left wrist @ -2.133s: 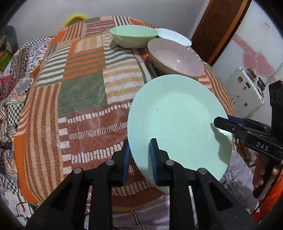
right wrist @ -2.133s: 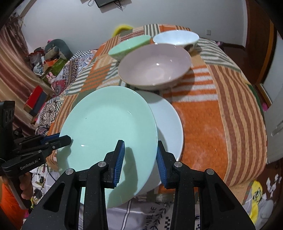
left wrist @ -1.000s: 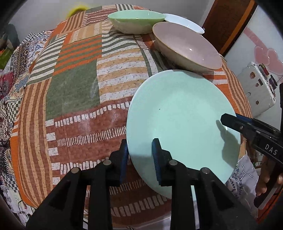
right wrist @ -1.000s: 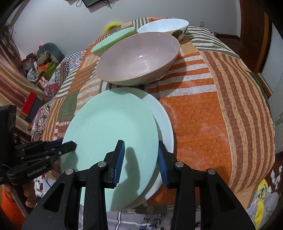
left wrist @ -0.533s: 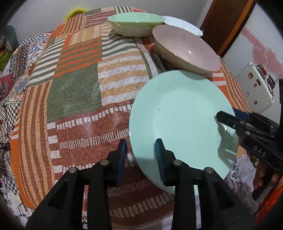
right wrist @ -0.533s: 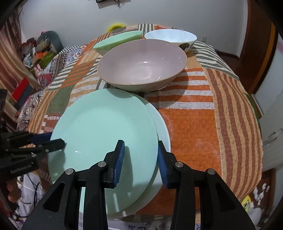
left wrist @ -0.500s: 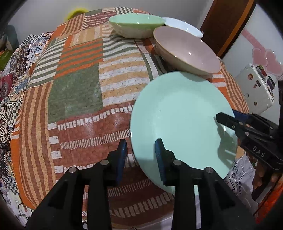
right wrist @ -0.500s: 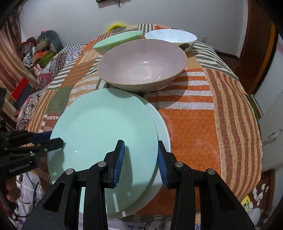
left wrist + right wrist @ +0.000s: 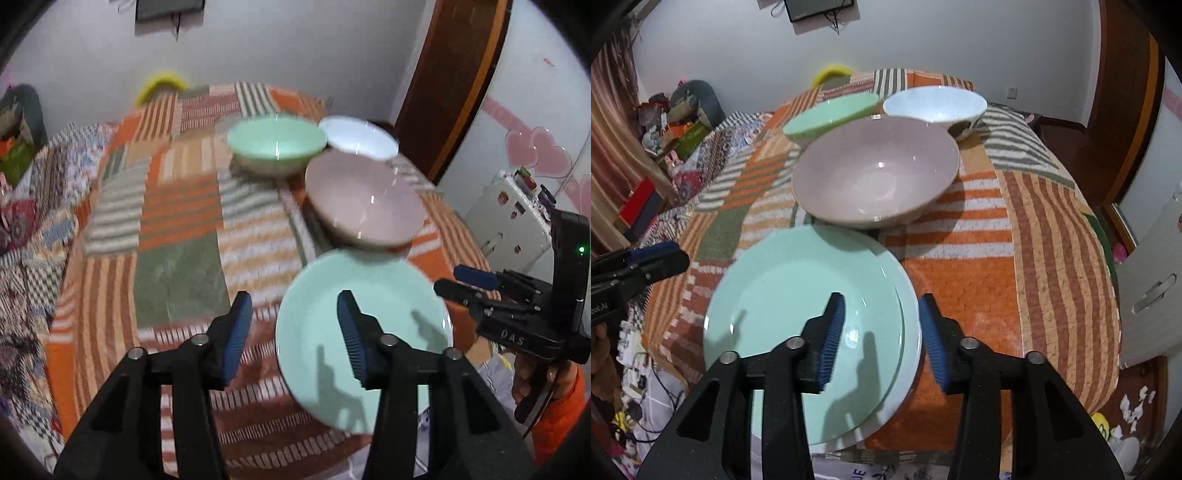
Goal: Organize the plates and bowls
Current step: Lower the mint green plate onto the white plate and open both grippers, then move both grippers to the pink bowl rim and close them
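A mint green plate (image 9: 798,306) lies stacked on a white plate (image 9: 910,332) at the near edge of the table; it also shows in the left wrist view (image 9: 354,314). Behind it stand a pink bowl (image 9: 875,177), a green bowl (image 9: 827,114) and a white bowl (image 9: 934,103). My left gripper (image 9: 291,332) is open and empty, above the plate's left rim. My right gripper (image 9: 881,332) is open and empty, above the plates' right rim. Each gripper shows in the other's view, the right (image 9: 469,284) and the left (image 9: 661,254).
The table (image 9: 1034,258) has a striped orange patchwork cloth. A wooden door (image 9: 1123,92) stands at the right, a white cabinet (image 9: 1152,288) beside the table. Cluttered shelves (image 9: 646,147) are at the left. A yellow chair back (image 9: 833,72) shows behind the table.
Both grippers have opened, let go of the mint plate and drawn back and up. The plate now rests flat on the white plate.
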Action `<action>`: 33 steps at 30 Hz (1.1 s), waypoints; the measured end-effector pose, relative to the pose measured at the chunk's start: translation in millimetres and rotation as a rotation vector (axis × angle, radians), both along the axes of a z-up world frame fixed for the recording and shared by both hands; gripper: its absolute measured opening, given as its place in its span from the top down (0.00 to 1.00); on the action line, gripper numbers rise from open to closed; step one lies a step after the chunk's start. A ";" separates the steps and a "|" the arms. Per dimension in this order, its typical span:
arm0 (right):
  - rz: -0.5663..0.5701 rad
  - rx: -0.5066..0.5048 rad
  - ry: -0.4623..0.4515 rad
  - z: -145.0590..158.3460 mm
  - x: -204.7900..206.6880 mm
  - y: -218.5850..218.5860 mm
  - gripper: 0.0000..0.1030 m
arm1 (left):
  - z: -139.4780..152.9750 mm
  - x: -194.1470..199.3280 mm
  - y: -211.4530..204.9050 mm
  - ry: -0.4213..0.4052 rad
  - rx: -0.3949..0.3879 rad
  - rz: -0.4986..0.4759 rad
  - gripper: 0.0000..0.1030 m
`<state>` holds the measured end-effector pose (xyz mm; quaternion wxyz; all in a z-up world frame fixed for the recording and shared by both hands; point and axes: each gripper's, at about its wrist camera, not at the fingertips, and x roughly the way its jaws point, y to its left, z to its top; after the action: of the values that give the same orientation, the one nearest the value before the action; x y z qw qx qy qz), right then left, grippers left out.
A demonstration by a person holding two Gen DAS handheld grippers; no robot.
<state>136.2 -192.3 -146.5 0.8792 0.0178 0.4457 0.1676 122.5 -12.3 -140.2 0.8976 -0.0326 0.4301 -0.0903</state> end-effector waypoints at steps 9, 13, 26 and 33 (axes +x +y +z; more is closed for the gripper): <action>-0.036 0.026 -0.093 27.2 24.0 -7.7 0.46 | 13.1 43.2 -6.7 -0.049 -0.014 0.016 0.34; -0.055 0.037 -0.105 29.8 40.3 -14.2 0.46 | 3.6 68.0 -8.4 -0.031 -0.025 0.024 0.34; -0.084 0.054 -0.047 0.2 89.8 -21.6 0.46 | -38.9 136.1 -24.2 0.030 -0.040 -0.011 0.35; -0.081 0.093 -0.029 -10.8 105.3 -19.0 0.46 | -51.5 153.4 -22.6 0.045 -0.053 -0.018 0.56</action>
<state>241.6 -211.3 -157.3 0.8898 0.0744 0.4235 0.1527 275.9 -34.9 -191.7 0.8856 -0.0547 0.4481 -0.1089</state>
